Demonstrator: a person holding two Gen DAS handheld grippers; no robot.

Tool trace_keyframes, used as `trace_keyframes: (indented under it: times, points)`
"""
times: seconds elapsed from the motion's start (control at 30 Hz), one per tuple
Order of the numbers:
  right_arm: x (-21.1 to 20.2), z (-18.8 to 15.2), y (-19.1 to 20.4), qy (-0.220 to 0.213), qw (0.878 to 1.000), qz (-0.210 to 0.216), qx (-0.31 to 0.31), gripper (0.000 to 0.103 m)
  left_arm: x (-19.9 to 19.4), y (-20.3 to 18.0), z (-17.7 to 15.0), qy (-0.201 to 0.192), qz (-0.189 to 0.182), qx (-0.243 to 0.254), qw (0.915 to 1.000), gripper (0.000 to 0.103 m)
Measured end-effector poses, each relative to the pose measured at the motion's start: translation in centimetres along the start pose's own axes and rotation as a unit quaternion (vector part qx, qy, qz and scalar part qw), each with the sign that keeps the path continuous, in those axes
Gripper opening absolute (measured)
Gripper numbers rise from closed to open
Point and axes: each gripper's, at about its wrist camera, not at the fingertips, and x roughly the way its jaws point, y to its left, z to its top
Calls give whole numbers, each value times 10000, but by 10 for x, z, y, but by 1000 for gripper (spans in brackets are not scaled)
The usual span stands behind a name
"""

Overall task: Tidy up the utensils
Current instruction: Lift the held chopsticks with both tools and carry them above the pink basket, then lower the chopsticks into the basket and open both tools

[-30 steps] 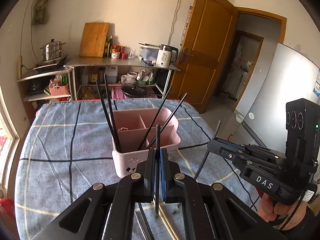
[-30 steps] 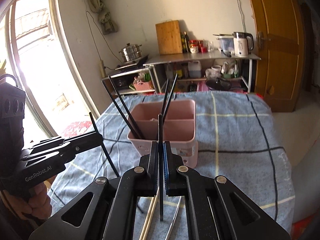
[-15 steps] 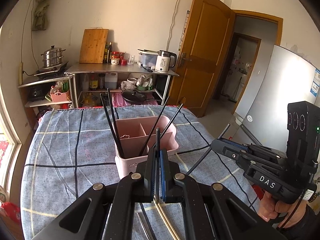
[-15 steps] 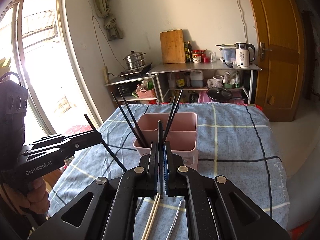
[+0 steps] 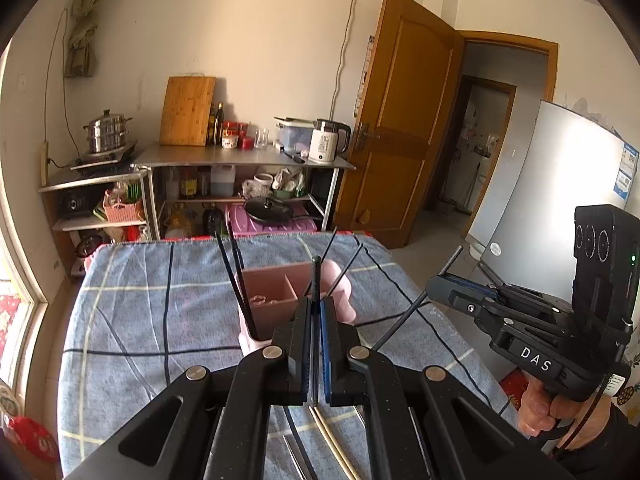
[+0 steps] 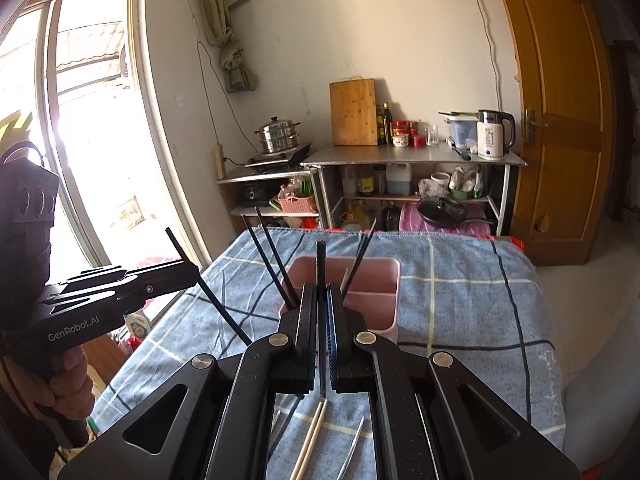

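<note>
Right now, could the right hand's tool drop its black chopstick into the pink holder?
Probably yes. The right gripper is shut on a black chopstick, with the pink holder just ahead and open-topped. Only the chopsticks leaning inside crowd the left side.

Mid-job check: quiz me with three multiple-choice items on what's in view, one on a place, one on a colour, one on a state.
1. Where are the pale chopsticks?
A in the caddy
B flat on the cloth
C on the shelf

2. Caddy colour?
A pink
B green
C white

3. Right gripper?
A open, empty
B shut on a black chopstick
C shut on a spoon

Answers:
1 B, they lie on the cloth nearer the cameras than the caddy.
2 A, its walls are pink.
3 B, the stick stands up between its fingers.
</note>
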Motion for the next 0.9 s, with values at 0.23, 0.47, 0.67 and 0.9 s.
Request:
trace_keyframes:
  times: [0.23, 0.47, 0.67, 0.9]
  points:
    - [-11, 28, 6, -318, 9994, 5, -153, 4, -21, -1, 33, -323, 67, 152, 9993, 4]
    - [-10, 53, 10, -572, 9982, 9, -190, 4, -26, 2, 64, -560, 164, 197, 9981, 4]
    - [1, 63, 6, -613, 9981, -9, -113, 4, -11, 13, 72, -522, 245, 93, 9983, 4]
    - [20, 59, 0, -512, 9987, -25, -30, 4, 16, 28, 70, -420, 293, -74, 9987, 4]
